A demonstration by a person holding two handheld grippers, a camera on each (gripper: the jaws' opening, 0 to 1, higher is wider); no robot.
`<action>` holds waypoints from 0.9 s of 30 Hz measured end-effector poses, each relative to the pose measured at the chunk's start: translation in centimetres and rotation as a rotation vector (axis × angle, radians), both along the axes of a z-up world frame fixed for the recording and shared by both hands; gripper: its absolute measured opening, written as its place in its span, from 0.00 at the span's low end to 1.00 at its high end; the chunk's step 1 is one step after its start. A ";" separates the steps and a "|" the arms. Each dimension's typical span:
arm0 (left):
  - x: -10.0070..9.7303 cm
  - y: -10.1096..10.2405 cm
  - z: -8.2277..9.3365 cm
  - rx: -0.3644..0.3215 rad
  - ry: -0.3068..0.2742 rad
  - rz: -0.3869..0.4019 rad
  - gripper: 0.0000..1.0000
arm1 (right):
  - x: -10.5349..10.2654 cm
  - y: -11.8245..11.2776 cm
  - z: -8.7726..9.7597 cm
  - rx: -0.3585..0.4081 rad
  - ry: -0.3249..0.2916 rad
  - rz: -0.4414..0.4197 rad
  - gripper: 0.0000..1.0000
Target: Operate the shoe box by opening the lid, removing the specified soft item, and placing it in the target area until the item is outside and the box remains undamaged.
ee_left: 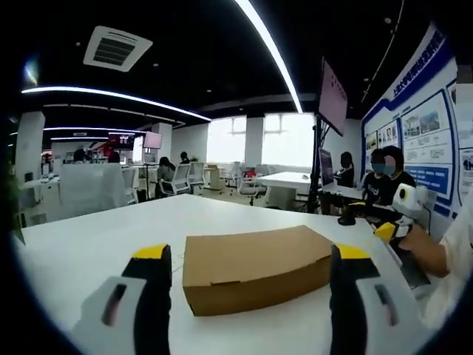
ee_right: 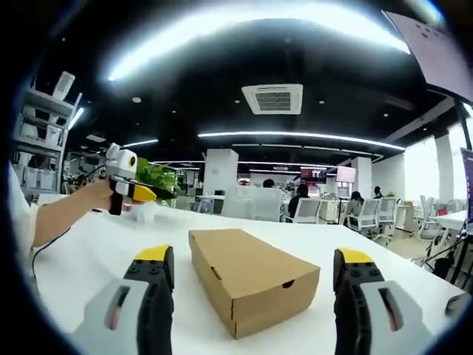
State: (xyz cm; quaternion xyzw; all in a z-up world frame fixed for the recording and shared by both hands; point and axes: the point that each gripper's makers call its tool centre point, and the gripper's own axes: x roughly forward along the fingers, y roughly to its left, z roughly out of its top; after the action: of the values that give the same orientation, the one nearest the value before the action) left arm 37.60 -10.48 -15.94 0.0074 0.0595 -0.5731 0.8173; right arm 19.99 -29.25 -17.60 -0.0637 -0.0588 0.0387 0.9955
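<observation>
I'm at step 1 of the task: the lid is not yet opened. The shoe box (ee_left: 255, 268) sits shut on the white table (ee_left: 89, 244), plain brown cardboard, lid flat and seated all round. In the right gripper view the same shoe box (ee_right: 253, 277) lies corner-on to me, with a small finger notch in the front of the lid rim.

Left gripper (ee_left: 251, 285): jaws wide, 1 on each side of the box, holding nothing, short of the cardboard, as far as I can tell. Right gripper (ee_right: 251, 285): same, wide apart and empty, box framed between the 2 jaws but apart from them.

The soft item is presumably inside; can't see it with the lid down. I can't make out a marked target area either.

Each view also catches the other gripper off to the side, in the person's hand (ee_right: 100, 196).

Next move, my read: bring 1 gripper down to steady the base, take the other to the lid edge at the notch and lift gently. Thin cardboard, so a light pinch and no twisting, or the rim creases.
</observation>
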 end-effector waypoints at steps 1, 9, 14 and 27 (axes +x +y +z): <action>0.2 -0.1 0.0 0.000 0.003 -0.001 0.91 | 0.0 0.0 0.0 -0.006 -0.008 -0.004 0.91; 1.9 -1.5 -0.4 0.022 -0.016 -0.021 0.89 | 1.2 -0.7 -1.8 0.018 0.096 -0.036 0.92; 2.4 -1.6 -0.8 -0.021 -0.003 -0.036 0.90 | 1.6 -1.0 -2.3 0.010 0.110 -0.056 0.92; 1.7 -1.1 -2.3 -0.005 -0.028 -0.140 0.99 | 2.3 -0.4 -2.4 -0.035 0.092 -0.048 0.90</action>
State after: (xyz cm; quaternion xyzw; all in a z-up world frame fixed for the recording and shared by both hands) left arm 39.26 -11.62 -18.28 0.0177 0.0459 -0.6290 0.7759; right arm 22.29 -29.68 -20.04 -0.0806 -0.0106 0.0189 0.9965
